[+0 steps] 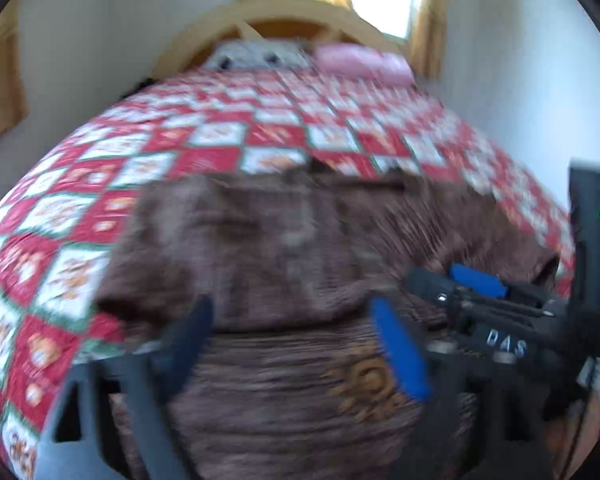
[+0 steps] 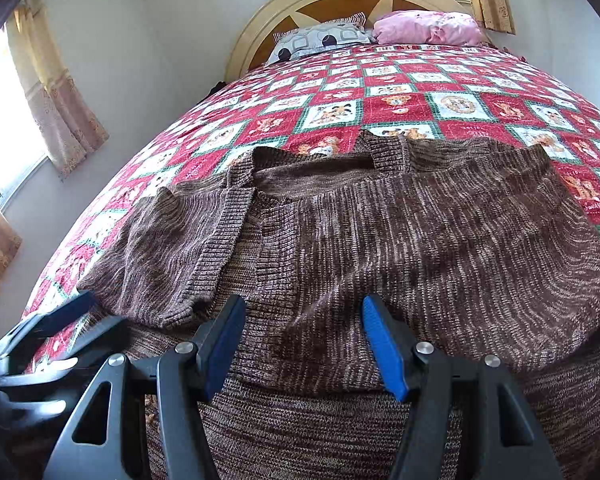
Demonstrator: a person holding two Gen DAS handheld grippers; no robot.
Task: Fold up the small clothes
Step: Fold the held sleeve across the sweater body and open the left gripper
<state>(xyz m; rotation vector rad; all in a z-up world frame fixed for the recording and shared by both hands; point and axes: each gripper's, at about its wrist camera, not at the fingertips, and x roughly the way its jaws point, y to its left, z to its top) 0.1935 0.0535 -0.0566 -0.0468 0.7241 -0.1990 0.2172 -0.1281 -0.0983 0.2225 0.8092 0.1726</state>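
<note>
I see the brown knit sweater (image 2: 380, 232) spread across the near end of the bed (image 2: 400, 92), toward its foot, one sleeve folded inward. My left gripper (image 1: 300, 344) hangs over it with jaws wide and nothing between them. My right gripper (image 2: 304, 344) stands partly open above the knit, pads clear of it.

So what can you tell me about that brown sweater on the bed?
The brown sweater is a mottled knit in brown and tan, with ribbed bands along its edges and collar. It lies spread on the red and white checked bedspread, collar toward the headboard. One sleeve is folded in over the body, its ribbed cuff lying on top. An orange swirl design shows on the near part in the left view. The right gripper hangs just above the fabric, jaws apart; whether it touches I cannot tell.
</note>
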